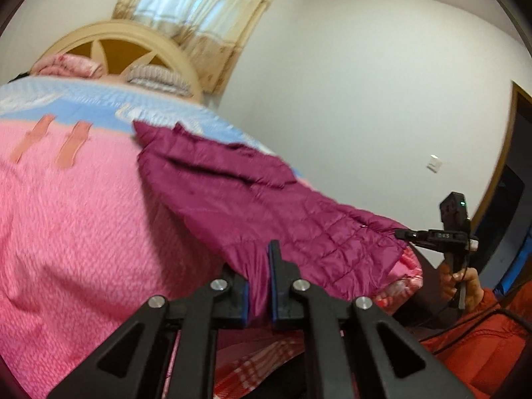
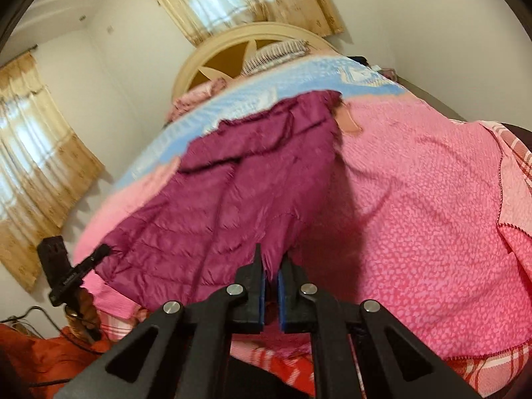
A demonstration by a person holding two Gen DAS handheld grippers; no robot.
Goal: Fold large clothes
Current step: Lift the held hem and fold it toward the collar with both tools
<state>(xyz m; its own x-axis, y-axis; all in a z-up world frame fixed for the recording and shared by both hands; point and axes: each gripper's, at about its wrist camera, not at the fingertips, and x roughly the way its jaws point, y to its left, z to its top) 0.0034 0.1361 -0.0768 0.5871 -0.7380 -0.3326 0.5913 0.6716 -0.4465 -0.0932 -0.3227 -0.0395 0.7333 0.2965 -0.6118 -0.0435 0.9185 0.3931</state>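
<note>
A maroon quilted jacket (image 1: 266, 199) lies spread on the pink bedspread (image 1: 73, 232), its hem at the near bed edge. My left gripper (image 1: 259, 266) is shut on the hem, with fabric pinched between its blue pads. My right gripper (image 2: 271, 266) is shut on the other hem corner of the jacket (image 2: 232, 193). The right gripper also shows in the left wrist view (image 1: 402, 233), clamped on the jacket's corner. The left gripper shows in the right wrist view (image 2: 103, 251), clamped on the opposite corner.
The bed has a blue-and-white cover (image 1: 99, 99) further back, pillows (image 1: 159, 76) and a cream headboard (image 2: 232, 43). A plaid sheet (image 2: 518, 153) hangs at the bed edge. Curtained windows (image 2: 33, 153) and a dark doorway (image 1: 512, 199) line the walls. An orange sleeve (image 1: 482, 339) is near.
</note>
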